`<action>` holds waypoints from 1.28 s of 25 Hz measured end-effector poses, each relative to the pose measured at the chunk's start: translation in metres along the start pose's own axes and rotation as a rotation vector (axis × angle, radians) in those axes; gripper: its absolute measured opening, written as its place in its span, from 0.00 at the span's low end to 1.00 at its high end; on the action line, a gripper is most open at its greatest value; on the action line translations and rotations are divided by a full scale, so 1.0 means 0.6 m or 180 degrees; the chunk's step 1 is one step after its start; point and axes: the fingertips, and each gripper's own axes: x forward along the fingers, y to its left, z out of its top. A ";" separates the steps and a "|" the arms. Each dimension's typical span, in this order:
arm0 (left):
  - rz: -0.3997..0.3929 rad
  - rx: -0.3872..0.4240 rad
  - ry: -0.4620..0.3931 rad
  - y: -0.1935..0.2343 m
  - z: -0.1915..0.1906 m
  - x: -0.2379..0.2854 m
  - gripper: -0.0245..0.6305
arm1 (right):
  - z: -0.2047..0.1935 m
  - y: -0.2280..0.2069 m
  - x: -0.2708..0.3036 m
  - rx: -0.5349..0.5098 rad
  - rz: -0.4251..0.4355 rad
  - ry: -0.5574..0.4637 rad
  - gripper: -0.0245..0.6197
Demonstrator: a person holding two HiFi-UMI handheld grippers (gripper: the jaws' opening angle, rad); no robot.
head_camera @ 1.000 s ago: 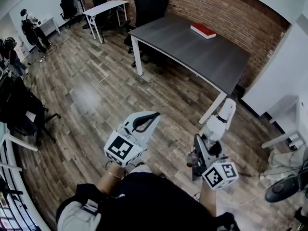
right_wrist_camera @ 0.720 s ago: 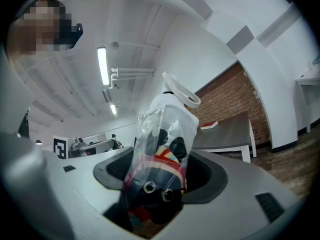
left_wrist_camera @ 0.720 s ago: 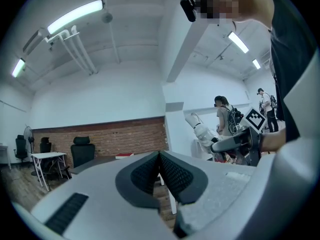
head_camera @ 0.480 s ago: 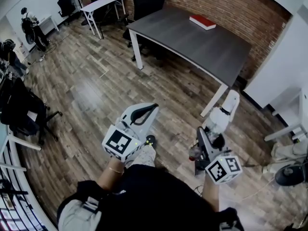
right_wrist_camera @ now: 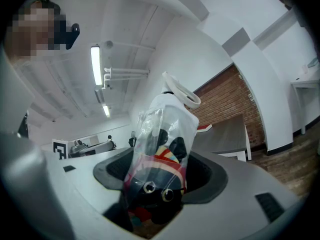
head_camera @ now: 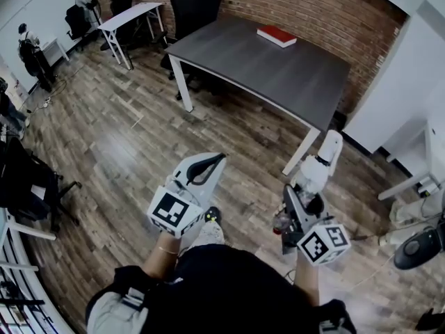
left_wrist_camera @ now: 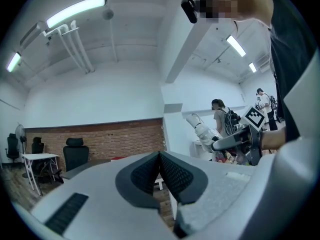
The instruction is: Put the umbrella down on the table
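My right gripper (head_camera: 300, 207) is shut on a folded umbrella (head_camera: 316, 169) with a white handle, wrapped in a clear plastic sleeve. In the right gripper view the umbrella (right_wrist_camera: 161, 149) shows dark and striped fabric between the jaws, its white handle pointing up and away. My left gripper (head_camera: 206, 170) is shut with nothing in it; its dark pads (left_wrist_camera: 150, 171) meet in the left gripper view. The dark grey table (head_camera: 271, 65) with white legs stands ahead against the brick wall, about a step beyond both grippers.
A red book (head_camera: 276, 35) lies on the table's far side. A black office chair (head_camera: 189, 2) stands behind the table's left end. A white desk (head_camera: 132, 16) and more chairs are at the far left. White furniture (head_camera: 417, 186) and a fan sit at the right.
The view has advanced toward the table, which now lies nearer. Both grippers keep their pose, the right one still holding the umbrella.
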 end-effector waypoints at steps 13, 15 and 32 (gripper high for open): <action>-0.0122 -0.0070 0.0069 0.132 -0.049 0.087 0.04 | 0.000 -0.030 0.137 0.0099 -0.0170 0.0076 0.49; -0.0117 -0.0080 0.0070 0.160 -0.056 0.095 0.04 | 0.000 -0.029 0.167 0.0090 -0.0178 0.0091 0.49; -0.0257 -0.0211 0.0022 0.399 -0.082 0.203 0.04 | 0.028 -0.031 0.397 0.0025 -0.0408 0.0135 0.49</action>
